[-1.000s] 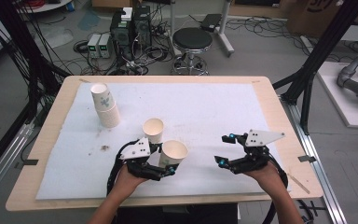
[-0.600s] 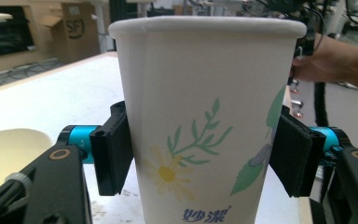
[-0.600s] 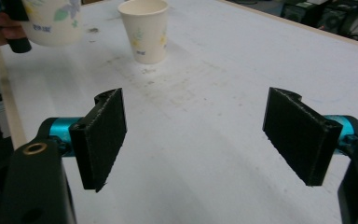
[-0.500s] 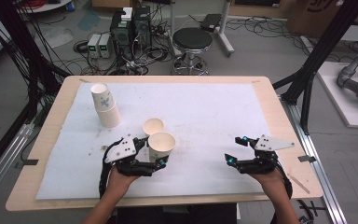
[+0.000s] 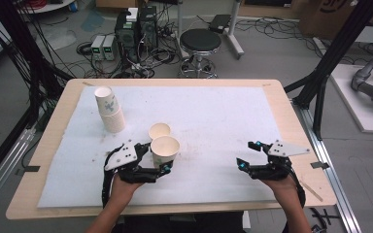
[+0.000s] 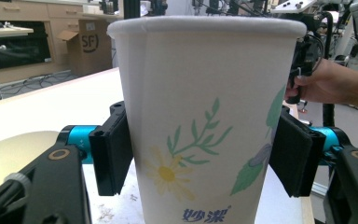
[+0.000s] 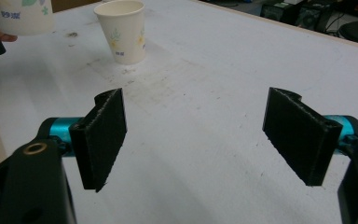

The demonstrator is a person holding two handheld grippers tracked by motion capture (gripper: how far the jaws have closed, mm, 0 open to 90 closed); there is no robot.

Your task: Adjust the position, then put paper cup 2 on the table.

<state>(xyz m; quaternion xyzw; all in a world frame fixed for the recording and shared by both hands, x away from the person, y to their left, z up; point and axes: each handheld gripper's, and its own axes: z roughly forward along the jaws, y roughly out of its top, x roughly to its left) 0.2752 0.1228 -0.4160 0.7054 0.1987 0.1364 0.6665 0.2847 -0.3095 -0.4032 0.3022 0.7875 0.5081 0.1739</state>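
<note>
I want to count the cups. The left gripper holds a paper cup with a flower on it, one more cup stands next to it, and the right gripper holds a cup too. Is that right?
Not quite. The right gripper holds nothing: the right gripper view shows its fingers wide apart over bare white table cover. The left gripper does hold the flowered paper cup, and another cup stands next to it.

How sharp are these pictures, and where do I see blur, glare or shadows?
High view: even overhead light, slightly soft, faint shadows beside the stacked cups. Left gripper view: the held paper cup is sharp with readable print, the hand behind it softer, bright glare at the far top. Right gripper view: grainy and soft, the standing cup a little blurred, pale sheen on the white table mat.
</note>
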